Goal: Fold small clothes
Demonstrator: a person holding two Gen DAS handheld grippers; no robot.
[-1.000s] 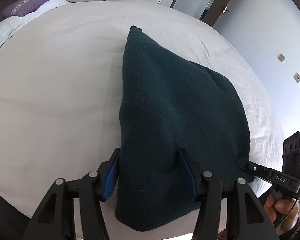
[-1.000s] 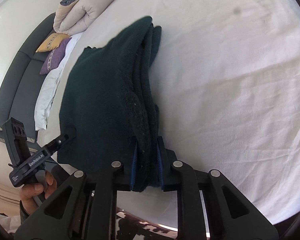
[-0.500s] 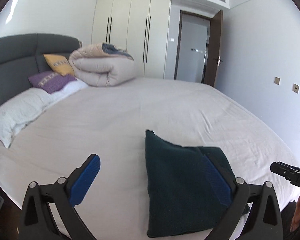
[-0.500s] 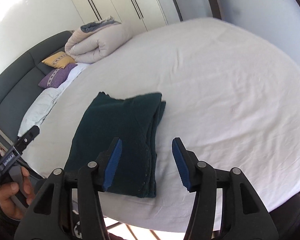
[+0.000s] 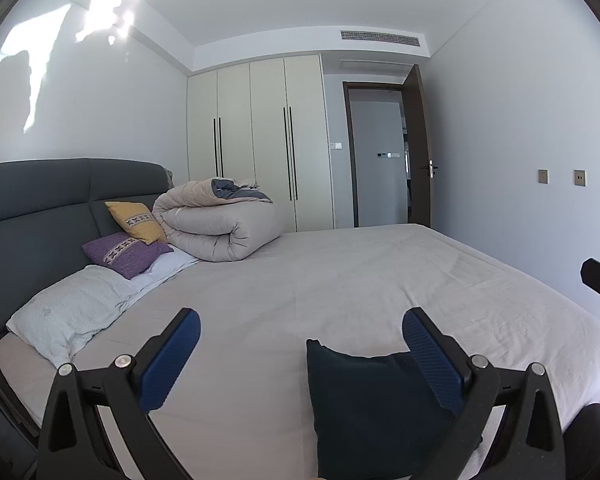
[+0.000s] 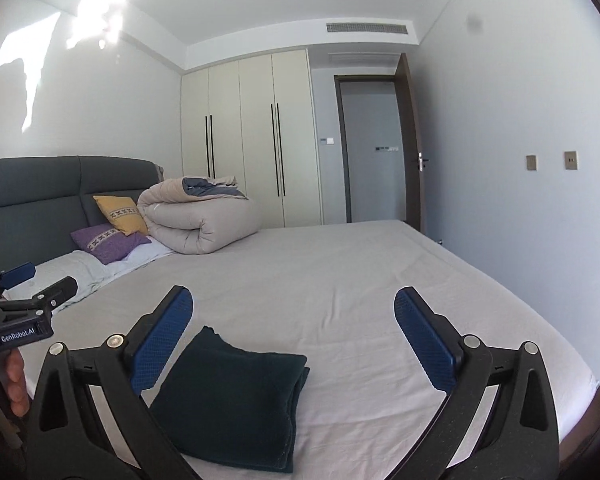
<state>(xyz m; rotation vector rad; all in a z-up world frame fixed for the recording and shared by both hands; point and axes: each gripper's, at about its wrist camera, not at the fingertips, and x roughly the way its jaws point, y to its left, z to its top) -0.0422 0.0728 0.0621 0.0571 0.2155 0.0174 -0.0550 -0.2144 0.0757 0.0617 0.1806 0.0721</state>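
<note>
A dark green knit garment (image 6: 236, 396) lies folded in a flat stack on the white bed sheet (image 6: 340, 280), near the bed's front edge. It also shows in the left wrist view (image 5: 372, 412), low and right of centre. My left gripper (image 5: 300, 344) is open and empty, raised above the garment. My right gripper (image 6: 292, 320) is open and empty, raised above and just right of the garment. The left gripper shows at the left edge of the right wrist view (image 6: 24, 300).
A rolled beige duvet (image 5: 220, 228), a yellow cushion (image 5: 136, 222), a purple cushion (image 5: 120, 254) and a white pillow (image 5: 68, 312) lie at the head of the bed by the grey headboard (image 5: 32, 208). Wardrobe doors (image 5: 260, 144) and an open doorway (image 5: 380, 156) stand behind.
Both grippers let go of the garment, opened wide and lifted back from it. The garment now lies folded on the bed.
</note>
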